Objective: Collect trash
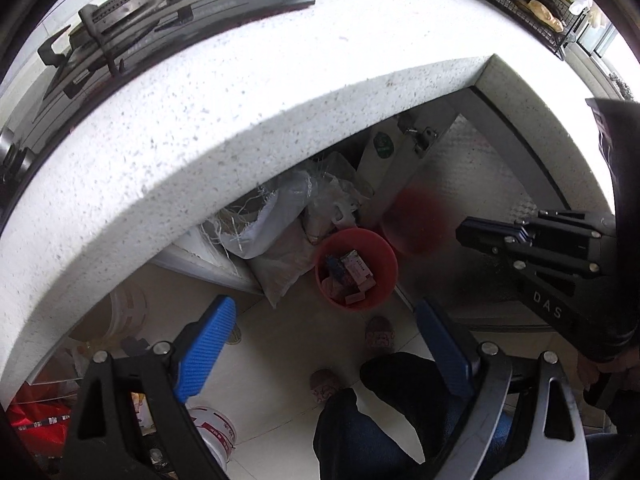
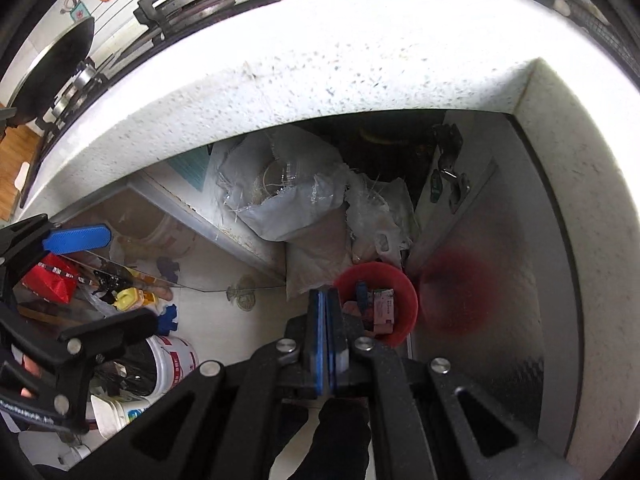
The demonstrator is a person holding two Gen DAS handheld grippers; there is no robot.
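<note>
Left tongs (image 1: 320,336) gape wide, empty; right tongs (image 2: 326,300) are clamped together on nothing, both pointing down past the desk (image 1: 200,128) at the red bin (image 1: 356,268) of trash on the floor.

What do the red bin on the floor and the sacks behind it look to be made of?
Red bin: probably plastic, smooth with an even colour and a thin rim, holding paper or card packets. Sacks: apparently woven plastic, greyish white, with frayed strands at the torn mouth.

Red bin (image 1: 356,268); white speckled countertop (image 1: 168,152); blue ribbed fingers (image 1: 206,344).
</note>
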